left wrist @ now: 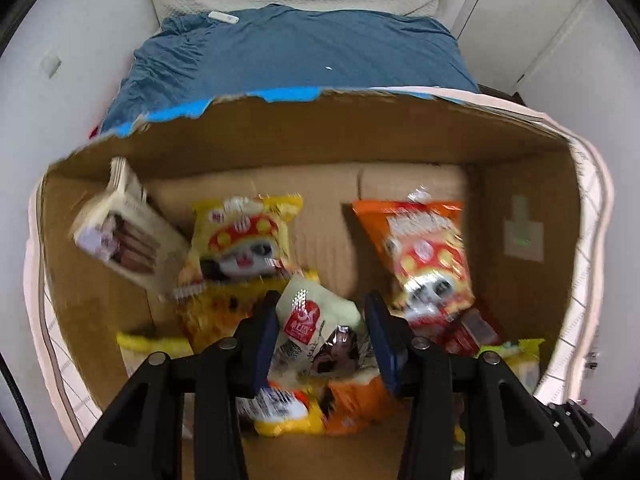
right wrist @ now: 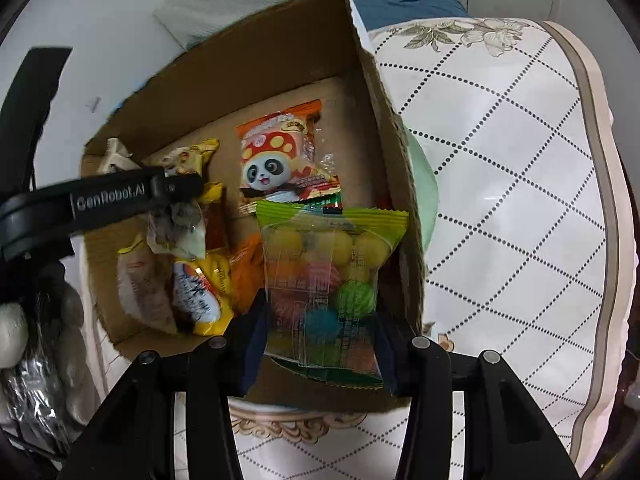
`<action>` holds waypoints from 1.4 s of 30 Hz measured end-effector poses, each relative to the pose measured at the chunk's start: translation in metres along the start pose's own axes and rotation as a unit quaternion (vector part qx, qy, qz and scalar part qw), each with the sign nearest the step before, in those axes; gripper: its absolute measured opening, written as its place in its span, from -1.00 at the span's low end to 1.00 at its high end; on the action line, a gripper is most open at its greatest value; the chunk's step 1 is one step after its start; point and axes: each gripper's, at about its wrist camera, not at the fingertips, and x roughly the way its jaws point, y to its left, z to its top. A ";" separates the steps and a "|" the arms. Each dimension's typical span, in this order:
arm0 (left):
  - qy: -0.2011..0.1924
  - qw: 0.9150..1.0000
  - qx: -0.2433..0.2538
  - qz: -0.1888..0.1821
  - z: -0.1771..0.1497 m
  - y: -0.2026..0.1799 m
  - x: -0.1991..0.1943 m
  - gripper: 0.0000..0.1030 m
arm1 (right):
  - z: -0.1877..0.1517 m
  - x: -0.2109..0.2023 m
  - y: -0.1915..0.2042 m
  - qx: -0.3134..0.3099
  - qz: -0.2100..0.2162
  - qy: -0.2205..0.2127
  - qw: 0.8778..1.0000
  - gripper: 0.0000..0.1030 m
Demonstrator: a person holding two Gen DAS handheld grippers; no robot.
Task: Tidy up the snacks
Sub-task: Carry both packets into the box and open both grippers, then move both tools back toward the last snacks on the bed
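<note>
Left wrist view looks steeply down into an open cardboard box. The left gripper has its jaws pinching a pale green and white snack packet with a red label; the packet stands up between the two blue pads, its top poking out beyond them, hanging above the box floor. Under and behind it lie other snacks: a yellow panda packet towards the left, an orange panda packet towards the right, and a cream packet of brown sticks tilted against the left wall. Everything here is blurred.

Right wrist view shows the right gripper with its jaws clamped on a clear bag of coloured candy balls with a green serrated top edge. The bag sits lengthwise between the pads, sticking out well past them, over the near right corner of the box, close to its right wall. The left gripper reaches in from the left side, the pale packet dangling from it over the yellow packets. The box rests on a white quilted bedcover with a dotted diamond pattern.
</note>
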 end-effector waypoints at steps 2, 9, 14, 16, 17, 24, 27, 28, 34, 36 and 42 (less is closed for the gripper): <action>0.014 1.000 0.002 0.001 0.005 0.001 0.009 -0.21 | 0.004 0.010 0.001 -0.002 -0.014 0.014 1.000 -0.01; -0.007 1.000 0.007 -0.008 0.006 0.004 -0.002 0.36 | 0.004 0.008 0.013 -0.018 -0.022 0.011 1.000 0.77; -0.022 1.000 -0.008 -0.015 -0.007 0.010 -0.016 0.73 | 0.000 -0.001 0.020 -0.028 -0.039 -0.004 0.999 0.89; -0.031 0.999 -0.013 -0.015 -0.017 0.013 -0.023 0.73 | -0.003 -0.008 0.020 -0.029 -0.044 -0.014 0.999 0.89; -0.036 0.999 -0.016 -0.016 -0.022 0.015 -0.027 0.73 | -0.005 -0.012 0.020 -0.030 -0.046 -0.021 0.998 0.89; -0.075 0.997 -0.007 -0.009 -0.069 0.017 -0.058 0.74 | -0.024 -0.042 0.024 -0.058 -0.090 -0.073 0.992 0.93; -0.097 0.995 -0.005 0.000 -0.086 0.020 -0.074 0.74 | -0.033 -0.060 0.024 -0.065 -0.096 -0.093 0.989 0.93; -0.104 0.995 -0.005 0.001 -0.091 0.020 -0.079 0.74 | -0.036 -0.065 0.024 -0.066 -0.096 -0.099 0.988 0.93; -0.154 0.988 -0.005 0.029 -0.121 0.023 -0.112 0.74 | -0.057 -0.090 0.030 -0.079 -0.100 -0.130 0.983 0.93; -0.166 0.986 -0.005 0.036 -0.130 0.023 -0.121 0.74 | -0.064 -0.097 0.031 -0.079 -0.094 -0.137 0.983 0.93; -0.195 0.980 -0.013 0.044 -0.156 0.024 -0.144 0.74 | -0.085 -0.120 0.033 -0.084 -0.081 -0.159 0.980 0.93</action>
